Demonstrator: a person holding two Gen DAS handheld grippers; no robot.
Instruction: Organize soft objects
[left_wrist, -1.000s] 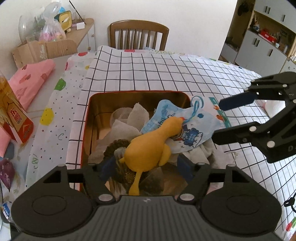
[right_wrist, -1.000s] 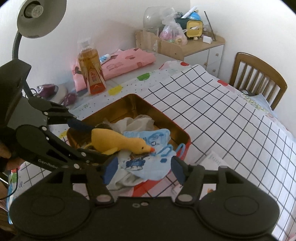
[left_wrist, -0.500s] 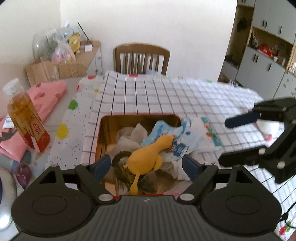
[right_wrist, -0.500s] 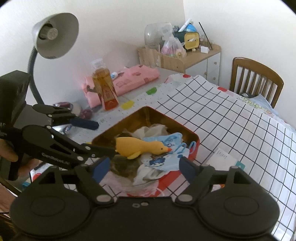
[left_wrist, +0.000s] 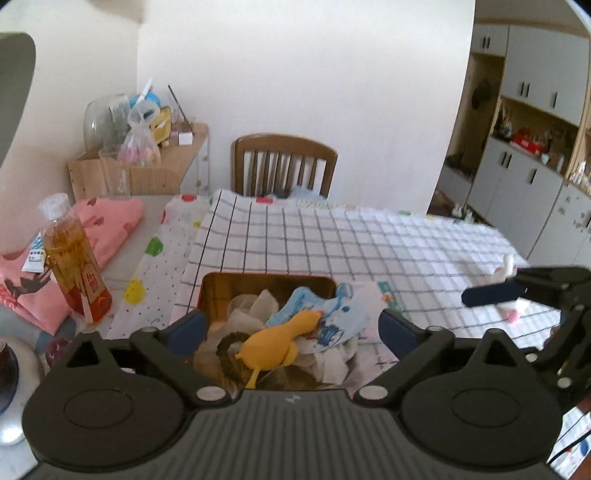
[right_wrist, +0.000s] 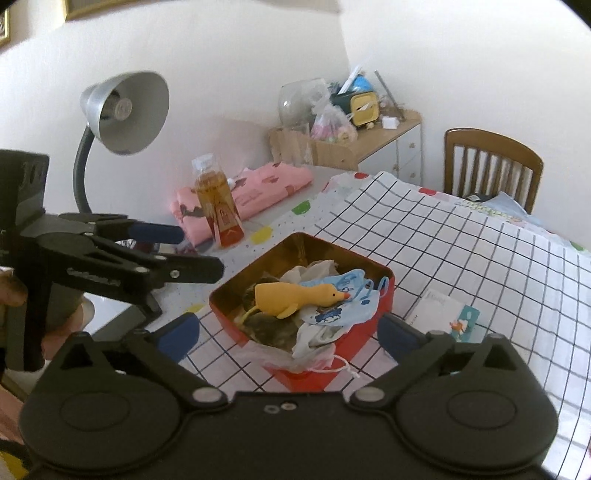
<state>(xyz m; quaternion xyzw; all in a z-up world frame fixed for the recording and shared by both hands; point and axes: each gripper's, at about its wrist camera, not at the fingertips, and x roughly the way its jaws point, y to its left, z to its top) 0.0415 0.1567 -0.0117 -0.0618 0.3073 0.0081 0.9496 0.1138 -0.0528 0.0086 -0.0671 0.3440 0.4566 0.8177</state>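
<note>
A red tin box (right_wrist: 384, 286) with a gold inside (left_wrist: 236, 284) stands on the checked tablecloth. In it lie a yellow soft duck (left_wrist: 273, 345) (right_wrist: 295, 297), a blue printed cloth (left_wrist: 332, 321) (right_wrist: 351, 308), white cloths and a dark fuzzy piece. My left gripper (left_wrist: 288, 325) is open and empty, raised above the box's near side; it also shows in the right wrist view (right_wrist: 192, 251). My right gripper (right_wrist: 288, 332) is open and empty, back from the box; one of its fingers (left_wrist: 495, 293) shows at the right of the left wrist view. A small white and pink soft toy (left_wrist: 511, 306) lies behind it.
An amber bottle (left_wrist: 74, 266) (right_wrist: 219, 206) and a pink folded cloth (right_wrist: 251, 192) sit left of the box. A desk lamp (right_wrist: 122, 110) stands at the left. A paper card (right_wrist: 443, 314) lies right of the box. A wooden chair (left_wrist: 284, 166) stands at the table's far end.
My left gripper opened, let go of the yellow duck into the box, and rose back. My right gripper also drew back and up from the box.
</note>
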